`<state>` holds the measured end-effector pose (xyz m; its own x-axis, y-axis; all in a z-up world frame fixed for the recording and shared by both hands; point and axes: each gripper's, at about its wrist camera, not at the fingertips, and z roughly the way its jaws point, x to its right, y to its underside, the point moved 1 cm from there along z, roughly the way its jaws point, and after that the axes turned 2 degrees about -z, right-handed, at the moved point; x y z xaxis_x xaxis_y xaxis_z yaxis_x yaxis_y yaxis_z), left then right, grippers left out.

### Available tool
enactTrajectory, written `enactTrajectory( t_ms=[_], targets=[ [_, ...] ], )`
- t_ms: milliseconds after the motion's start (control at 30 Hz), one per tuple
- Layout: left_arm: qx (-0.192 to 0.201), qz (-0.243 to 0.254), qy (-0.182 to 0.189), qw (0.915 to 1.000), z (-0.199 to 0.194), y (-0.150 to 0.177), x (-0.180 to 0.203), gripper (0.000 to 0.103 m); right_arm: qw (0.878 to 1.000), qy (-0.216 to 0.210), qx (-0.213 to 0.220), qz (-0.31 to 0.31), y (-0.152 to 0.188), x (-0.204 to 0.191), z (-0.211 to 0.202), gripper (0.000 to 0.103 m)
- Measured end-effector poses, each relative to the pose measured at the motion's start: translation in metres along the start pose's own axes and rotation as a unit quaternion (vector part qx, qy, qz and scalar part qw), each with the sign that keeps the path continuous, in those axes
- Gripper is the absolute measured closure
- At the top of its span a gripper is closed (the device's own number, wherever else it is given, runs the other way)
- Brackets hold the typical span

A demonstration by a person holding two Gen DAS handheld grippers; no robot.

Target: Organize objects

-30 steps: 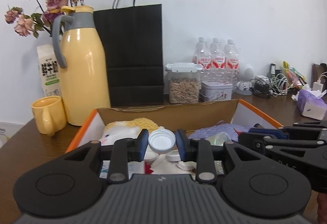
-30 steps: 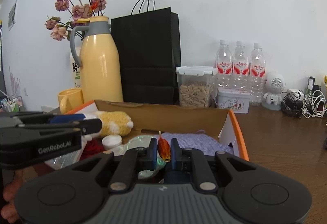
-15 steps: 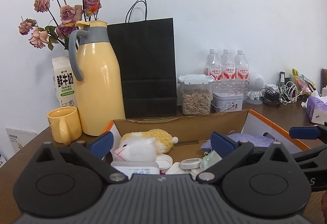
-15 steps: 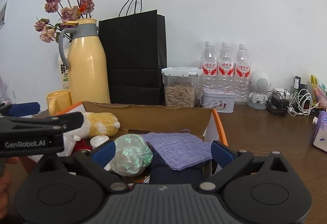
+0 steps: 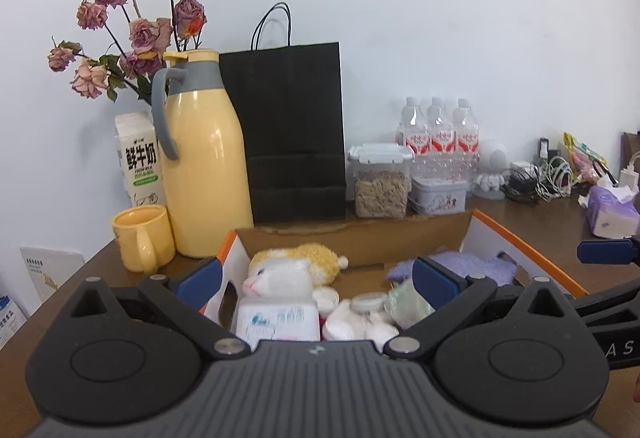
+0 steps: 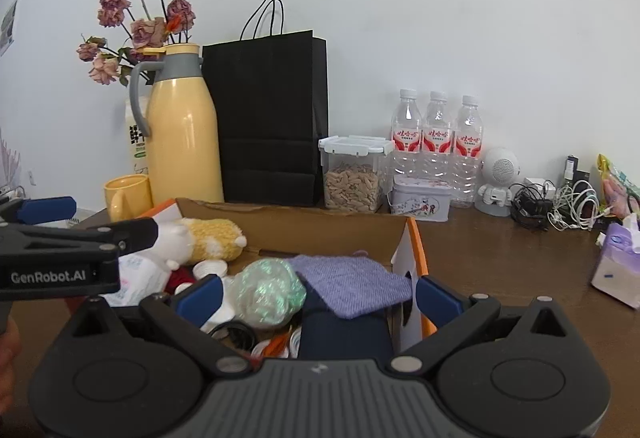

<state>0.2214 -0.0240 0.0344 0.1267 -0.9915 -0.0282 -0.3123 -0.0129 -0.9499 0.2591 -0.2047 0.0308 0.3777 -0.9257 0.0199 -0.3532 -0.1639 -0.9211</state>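
Observation:
An orange-and-white cardboard box (image 5: 360, 234) (image 6: 296, 222) sits on the brown table. In it lie a white-and-yellow plush toy (image 5: 288, 270) (image 6: 212, 238), a white pack (image 5: 276, 318), white caps (image 5: 366, 302), a shiny green wad (image 6: 268, 292), a purple cloth (image 6: 352, 284) and a small orange-red piece (image 6: 276, 344). My left gripper (image 5: 316, 278) hovers open over the box's near left part, holding nothing. My right gripper (image 6: 318, 296) hangs over the near right part, its jaws still opening wide, with no item gripped between them.
Behind the box stand a yellow jug (image 5: 200, 158), a yellow mug (image 5: 142, 236), a milk carton (image 5: 138, 158), dried roses and a black paper bag (image 5: 292, 134). Further right are a seed jar (image 6: 354, 174), a tin, three water bottles, cables and a tissue pack (image 6: 616, 270).
Both grippers went from shut to wide open. The left let go of a white cap and the right of the orange-red piece. Both drew back and rose from the box.

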Motion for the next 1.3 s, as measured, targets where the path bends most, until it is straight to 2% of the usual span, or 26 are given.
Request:
enactTrajectory(
  t_ms=[300, 733, 1300],
  targets=[
    [-0.04, 0.017, 0.001, 0.999, -0.059, 0.011, -0.004, 0.0, 1.0, -0.005, -0.011, 0.019, 0.005, -0.013, -0.066, 0.0],
    [-0.113, -0.016, -0.011, 0.9935, -0.122, 0.042, -0.023, 0.0, 0.998, -0.007, -0.059, 0.035, 0.036, -0.032, -0.123, 0.0],
    [-0.109, -0.024, -0.019, 0.9936, -0.149, 0.046, -0.03, 0.0, 0.997, -0.009, -0.062, 0.034, 0.044, -0.044, -0.149, 0.0]
  ],
)
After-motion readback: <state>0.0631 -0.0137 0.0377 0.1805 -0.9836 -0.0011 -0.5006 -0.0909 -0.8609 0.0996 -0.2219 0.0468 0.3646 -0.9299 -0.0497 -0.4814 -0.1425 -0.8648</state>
